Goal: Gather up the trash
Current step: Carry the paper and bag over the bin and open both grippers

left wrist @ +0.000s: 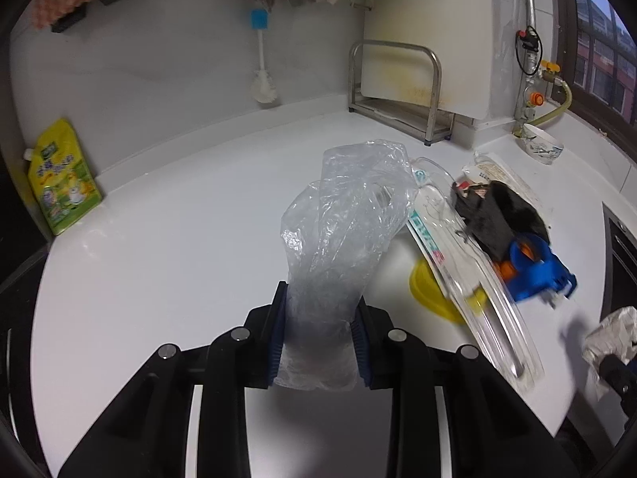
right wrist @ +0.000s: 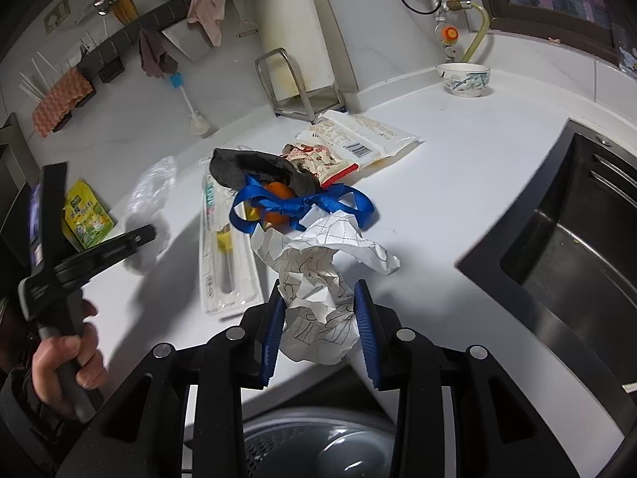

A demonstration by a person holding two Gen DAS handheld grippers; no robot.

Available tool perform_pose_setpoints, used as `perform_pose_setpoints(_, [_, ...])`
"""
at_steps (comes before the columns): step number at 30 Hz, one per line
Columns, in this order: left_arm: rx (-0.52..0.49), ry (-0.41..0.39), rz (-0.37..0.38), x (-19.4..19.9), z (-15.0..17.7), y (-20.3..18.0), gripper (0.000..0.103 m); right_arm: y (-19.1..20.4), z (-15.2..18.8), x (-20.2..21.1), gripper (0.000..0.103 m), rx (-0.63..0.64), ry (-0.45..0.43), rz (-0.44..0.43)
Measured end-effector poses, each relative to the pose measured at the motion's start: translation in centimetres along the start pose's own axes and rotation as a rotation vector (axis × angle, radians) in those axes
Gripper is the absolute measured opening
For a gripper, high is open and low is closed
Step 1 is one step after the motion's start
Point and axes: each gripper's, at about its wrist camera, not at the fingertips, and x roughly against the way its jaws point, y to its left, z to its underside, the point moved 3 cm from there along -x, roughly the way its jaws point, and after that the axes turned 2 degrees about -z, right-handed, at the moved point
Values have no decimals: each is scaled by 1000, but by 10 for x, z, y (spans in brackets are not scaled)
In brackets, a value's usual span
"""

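While the left gripper is clamping the clear plastic bag and the right gripper is pinching the crumpled paper, lift both clear; remaining litter is lying at one o'clock on the countertop, and a bin is waiting at six o'clock.

Both grippers, the left gripper and the right gripper, had black plastic bodies, round silver screws and ribbed blue pads; a dark sleeve covered the wrist.

light: even, dim indoor | shadows: soft | blur: right edge, left wrist view | edges: fisheye bending, dark corners
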Motion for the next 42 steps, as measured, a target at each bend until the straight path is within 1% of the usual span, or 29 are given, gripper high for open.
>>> perform_pose_setpoints(6, [-22, -4, 27, 58, 34, -7, 30, 1, 19, 34, 33, -2, -20, -6])
perform_pose_setpoints(11, [-66, -8, 57, 104, 72, -28, 30, -3, 43, 66, 33, 5, -11, 2])
perform_pose_setpoints(15, [-80, -1, 90, 134, 100, -44, 30, -8, 65, 92, 33, 14, -7, 9])
perform_pose_setpoints(18, [-85, 15, 114, 147, 120, -56, 30, -11, 79, 107, 33, 21, -1, 15])
perform_pose_setpoints(23, [-93, 54, 151, 163, 150, -76, 30, -15, 101, 126, 34, 31, 11, 19])
perform_pose_setpoints(29, [-104, 103, 182, 170, 186, -99, 30, -18, 126, 130, 34, 31, 61, -1])
perform_pose_setpoints(35, [-112, 143, 190, 161, 208, -111, 30, -21, 150, 117, 34, 27, 122, -16])
perform_pose_setpoints(42, [-103, 187, 190, 149, 219, -112, 31, -30, 163, 96, 34, 7, 174, -21])
